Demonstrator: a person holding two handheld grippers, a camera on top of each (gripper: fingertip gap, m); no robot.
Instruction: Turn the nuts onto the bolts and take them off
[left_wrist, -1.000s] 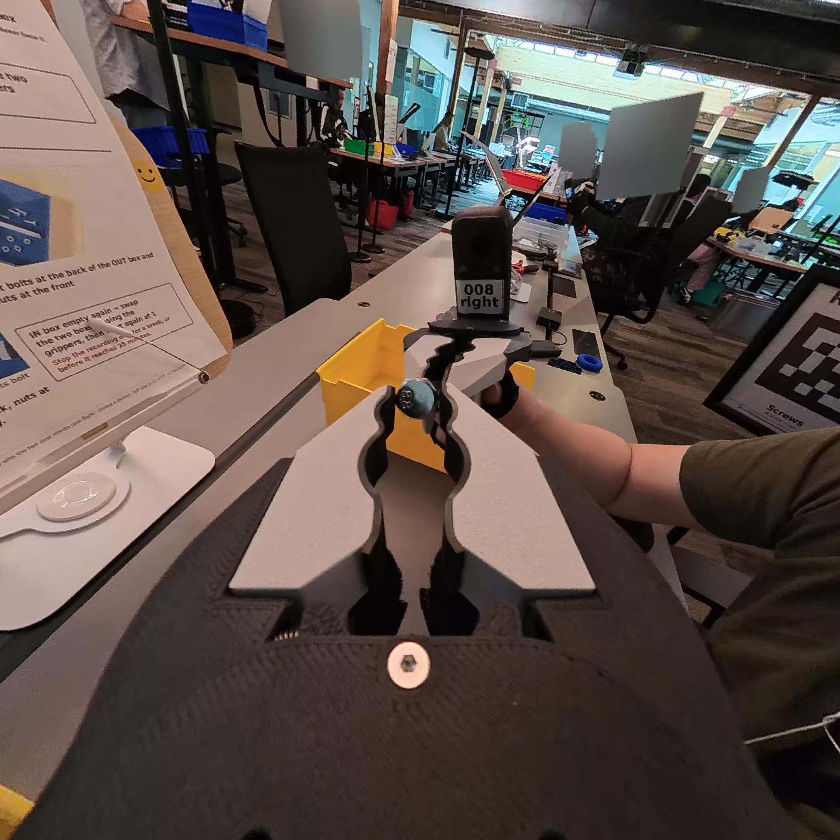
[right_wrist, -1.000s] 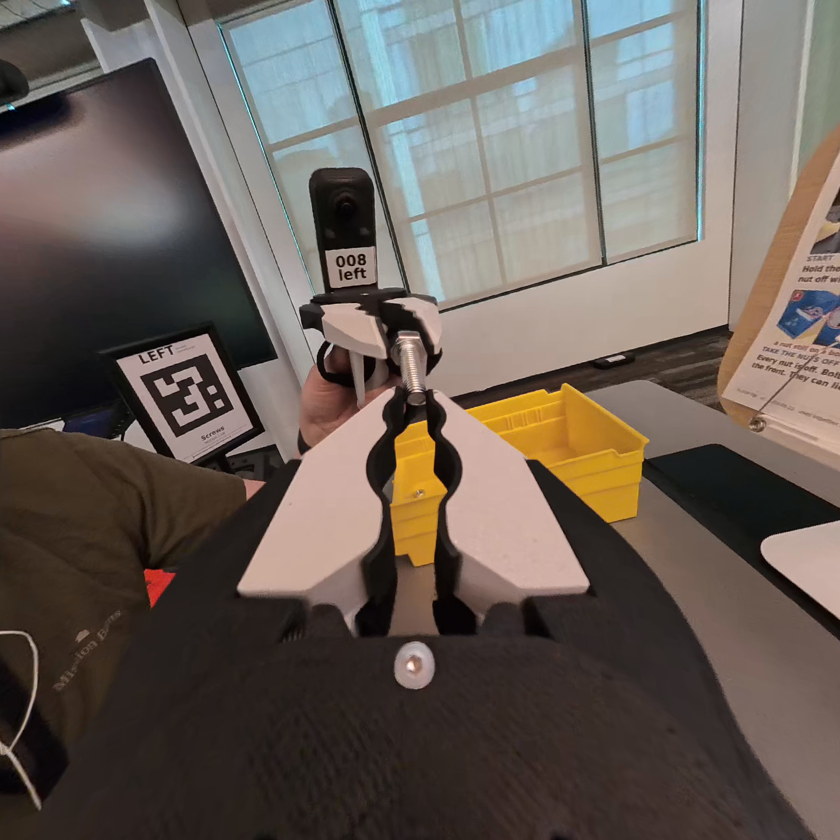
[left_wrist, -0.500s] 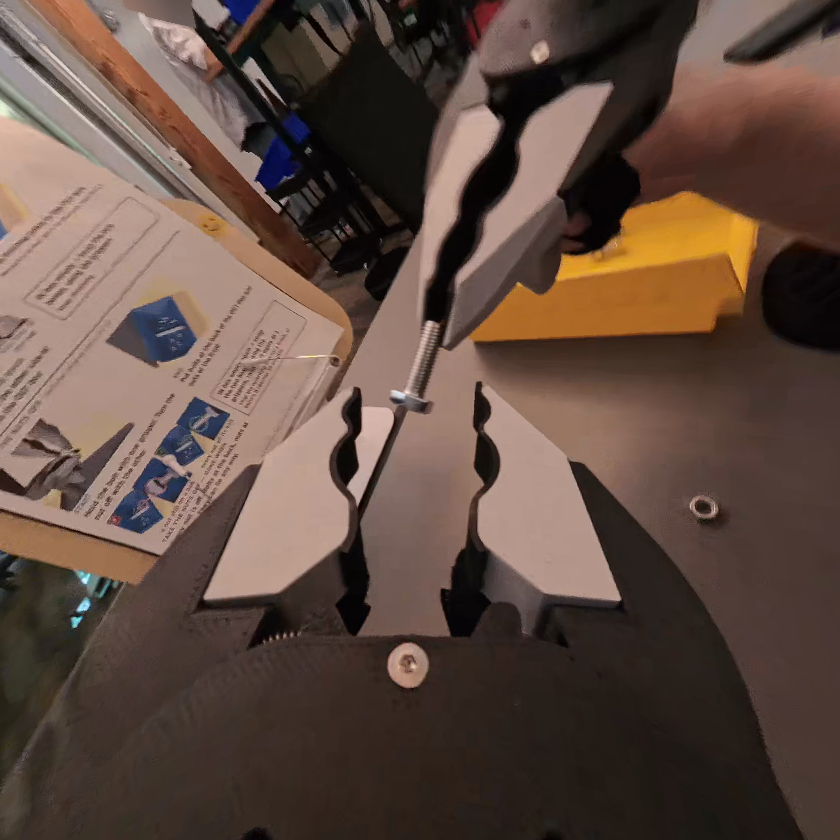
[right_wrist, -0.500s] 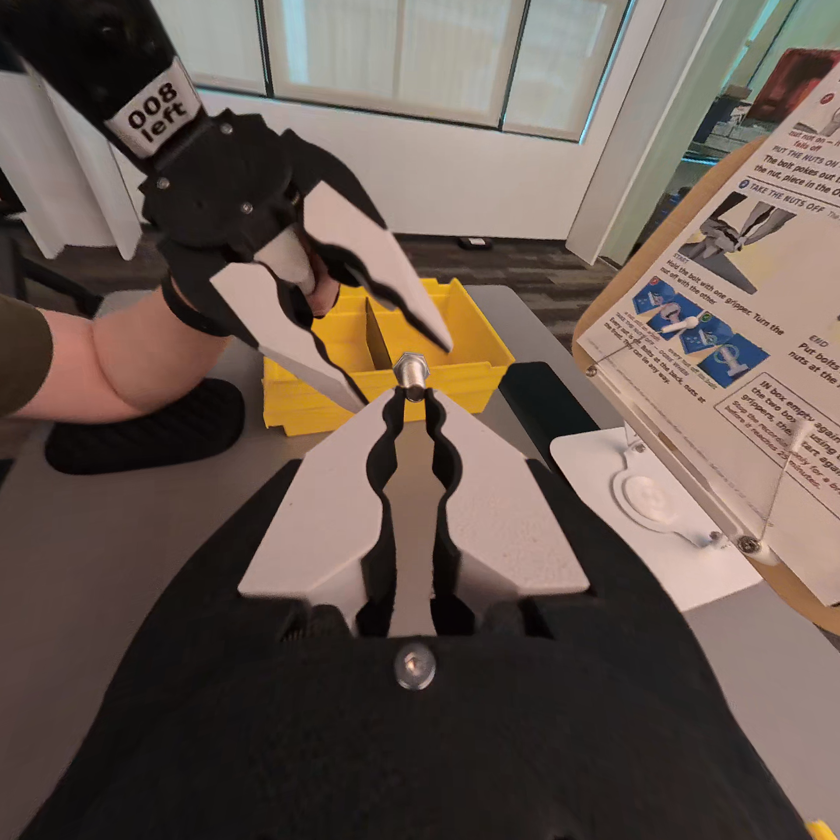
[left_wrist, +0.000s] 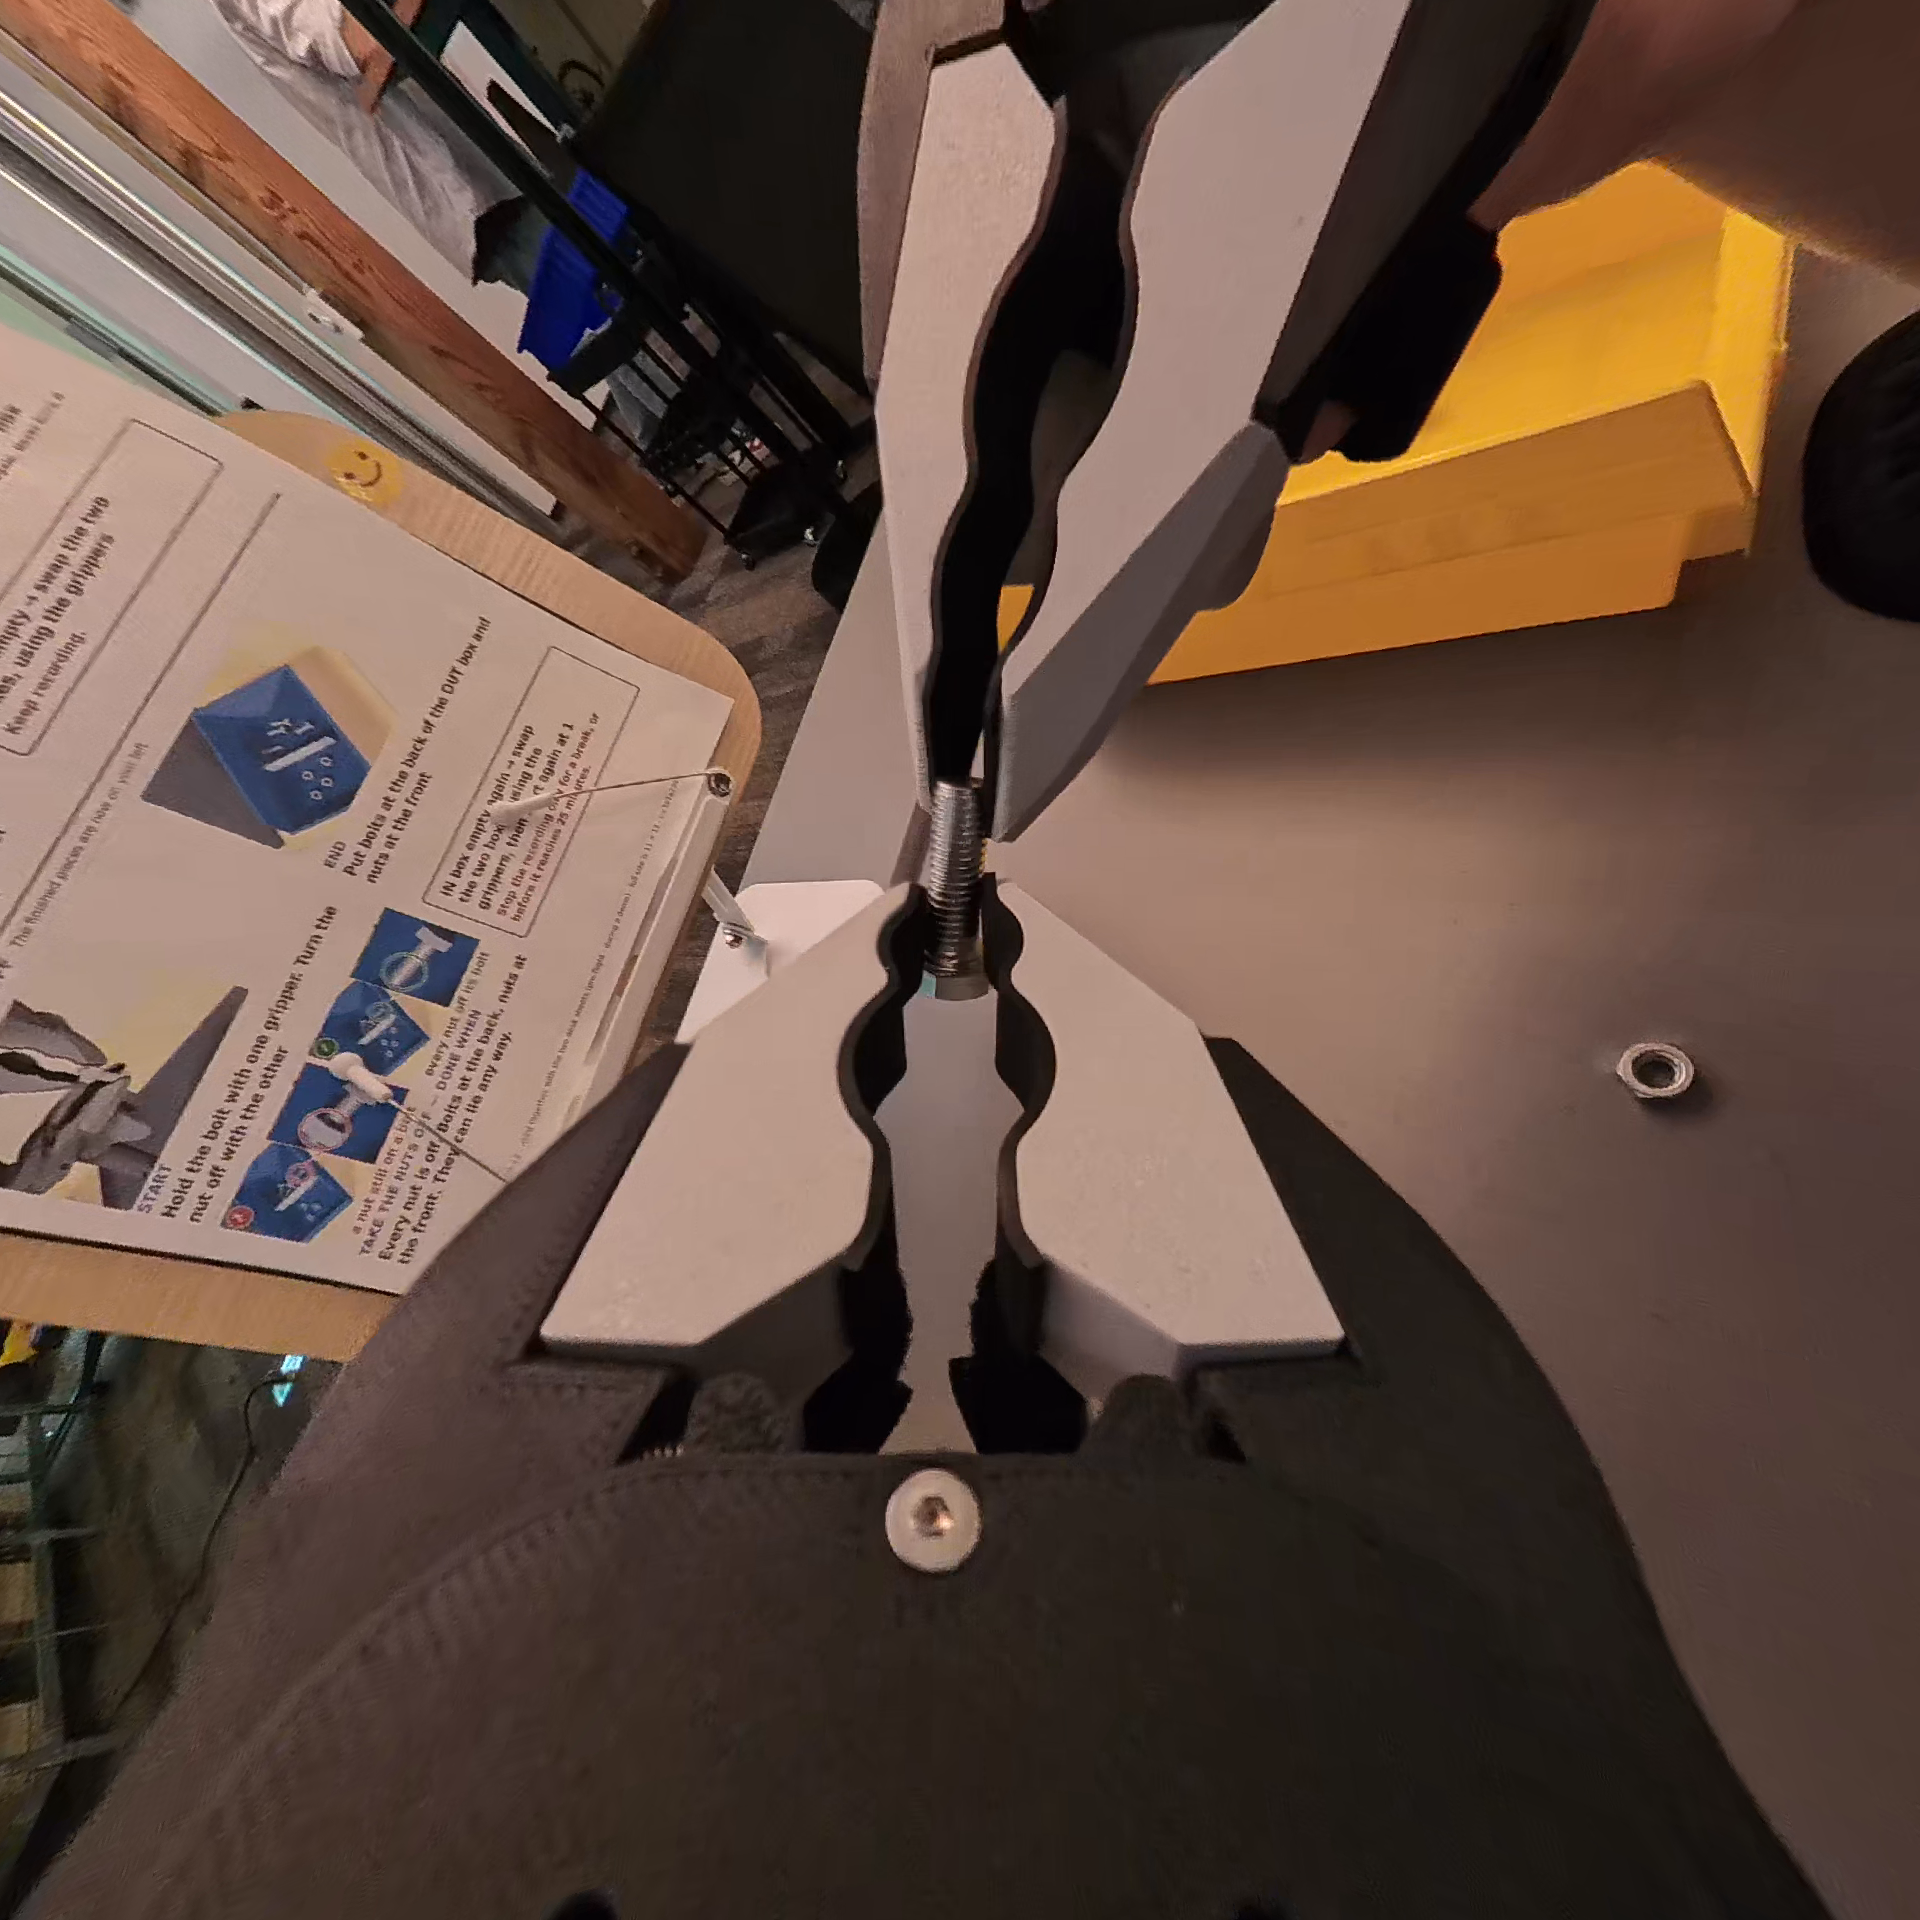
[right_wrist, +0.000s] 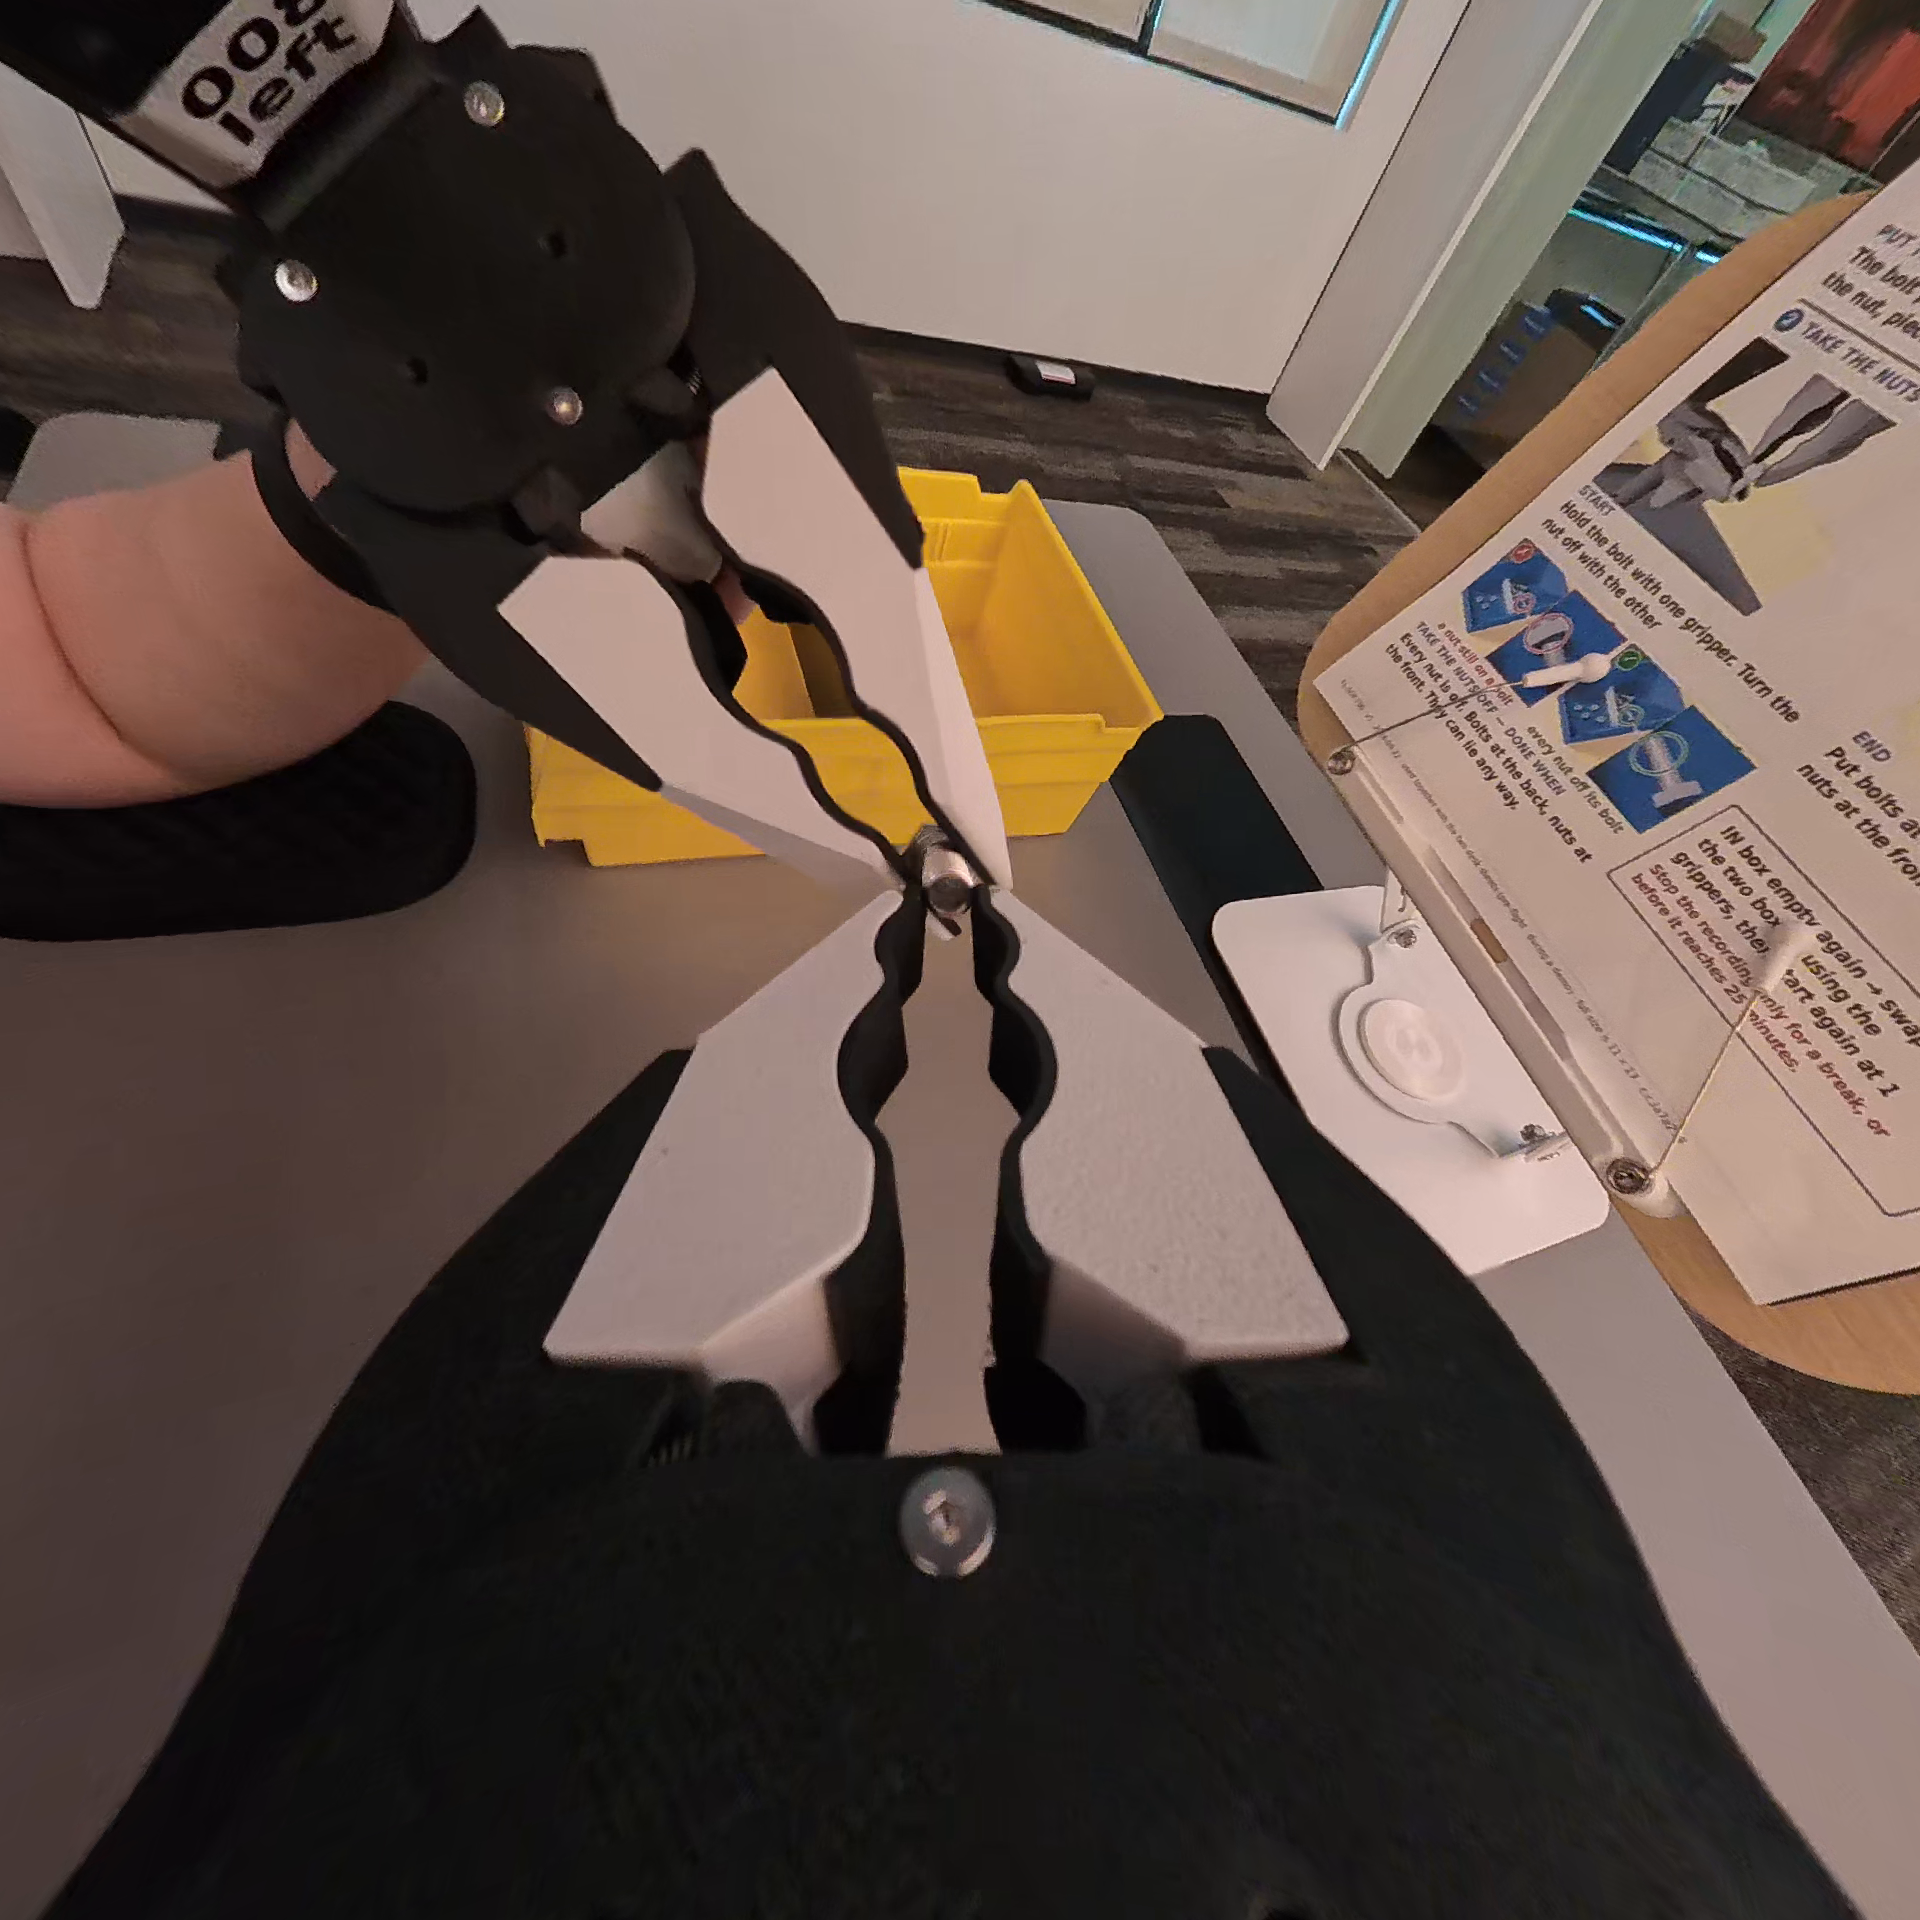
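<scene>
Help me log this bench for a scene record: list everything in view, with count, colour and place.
bolt: 1, silver, in the air, gripped at both ends by the tools
loose nut: 1, silver, flat on the table to the right
bin: 1, yellow, far side of the table
table: 1, grey, under everything
instruction sheet: 1, white with blue pictures, on a tilted wooden board at the table's edge
stand base: 1, white, below the board
mat: 1, black, between bin and stand base
pad: 1, black, under the forearm
left tool: 1, grey and black, closed on the bolt
right tool: 1, grey and black, closed on the bolt
forearm: 1, behind the left tool
</scene>
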